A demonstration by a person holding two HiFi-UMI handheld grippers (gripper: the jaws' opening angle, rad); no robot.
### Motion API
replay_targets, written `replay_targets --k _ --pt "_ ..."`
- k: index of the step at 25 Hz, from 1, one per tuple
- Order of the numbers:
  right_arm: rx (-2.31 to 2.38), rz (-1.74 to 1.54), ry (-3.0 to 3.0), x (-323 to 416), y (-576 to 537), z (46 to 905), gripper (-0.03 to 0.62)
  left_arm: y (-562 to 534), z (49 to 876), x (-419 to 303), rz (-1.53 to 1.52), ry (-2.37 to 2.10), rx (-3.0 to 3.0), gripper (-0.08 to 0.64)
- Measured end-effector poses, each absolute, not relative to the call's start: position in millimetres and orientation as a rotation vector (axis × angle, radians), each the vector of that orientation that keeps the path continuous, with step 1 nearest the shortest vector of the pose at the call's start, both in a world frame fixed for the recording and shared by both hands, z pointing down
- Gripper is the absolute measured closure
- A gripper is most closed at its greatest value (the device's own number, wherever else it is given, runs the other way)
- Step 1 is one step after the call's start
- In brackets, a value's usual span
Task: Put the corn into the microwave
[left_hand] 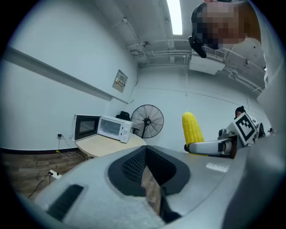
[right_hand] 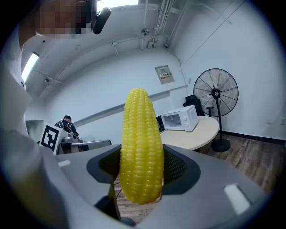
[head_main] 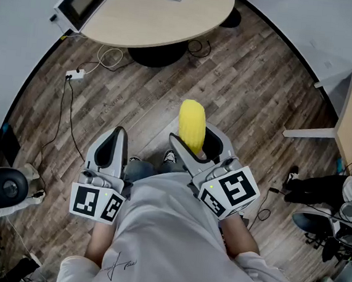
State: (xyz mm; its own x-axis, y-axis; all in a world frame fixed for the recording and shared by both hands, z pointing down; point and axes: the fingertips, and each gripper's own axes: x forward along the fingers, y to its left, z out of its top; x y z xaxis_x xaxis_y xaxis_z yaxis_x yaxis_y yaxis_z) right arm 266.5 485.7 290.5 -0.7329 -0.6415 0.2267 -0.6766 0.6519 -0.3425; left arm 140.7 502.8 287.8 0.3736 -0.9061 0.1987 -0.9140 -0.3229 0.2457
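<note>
Head view: microwave [head_main: 84, 1] partly off-frame

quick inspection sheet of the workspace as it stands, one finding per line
surface: round beige table, only the microwave seen on it
job's things: corn upright in the right gripper; microwave on the table, door open
clutter: nothing seen
grippers: right gripper shut on the corn; left gripper shut, empty
cables: power strip and loose cables on the floor by the table
surroundings: wood floor; fan beside the table; seated person at the right
</note>
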Motion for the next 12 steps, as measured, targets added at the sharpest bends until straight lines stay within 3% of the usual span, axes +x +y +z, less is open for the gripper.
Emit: replay_targets --k 12 --pt "1.06 0.743 -2.852 278 489 291 0.332 513 292 158 0.064 -1.6 2.322 0.569"
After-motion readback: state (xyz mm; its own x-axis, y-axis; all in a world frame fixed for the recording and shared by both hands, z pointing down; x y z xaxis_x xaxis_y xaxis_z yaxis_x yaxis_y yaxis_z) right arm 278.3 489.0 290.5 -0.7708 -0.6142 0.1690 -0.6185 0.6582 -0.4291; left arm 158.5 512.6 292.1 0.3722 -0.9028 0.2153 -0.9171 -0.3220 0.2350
